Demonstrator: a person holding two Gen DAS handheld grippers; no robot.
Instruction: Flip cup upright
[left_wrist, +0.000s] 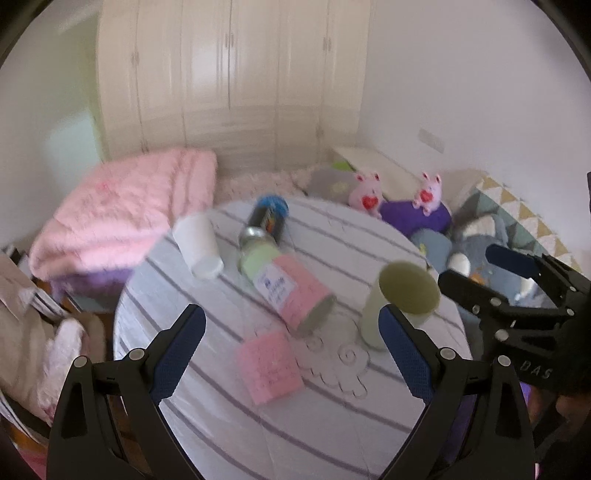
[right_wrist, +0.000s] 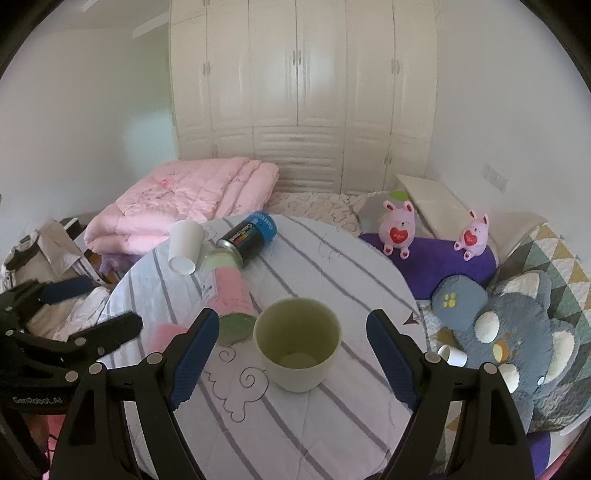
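Note:
A pale green cup (right_wrist: 297, 343) stands upright, mouth up, on the round table with a striped cloth (right_wrist: 332, 424). It also shows in the left wrist view (left_wrist: 397, 302). My right gripper (right_wrist: 291, 358) is open, its blue pads on either side of the cup and apart from it. My left gripper (left_wrist: 291, 354) is open and empty over the table's near part, with the cup beyond its right finger. A white paper cup (right_wrist: 184, 245) lies on its side at the table's far left; it shows in the left wrist view too (left_wrist: 199, 245).
A pink-and-green can (right_wrist: 227, 291) and a black-and-blue spray can (right_wrist: 251, 236) lie on the table. A pink pad (left_wrist: 269, 365) lies near the front. A folded pink quilt (right_wrist: 184, 199), plush toys (right_wrist: 399, 225) and cushions surround the table on the bed.

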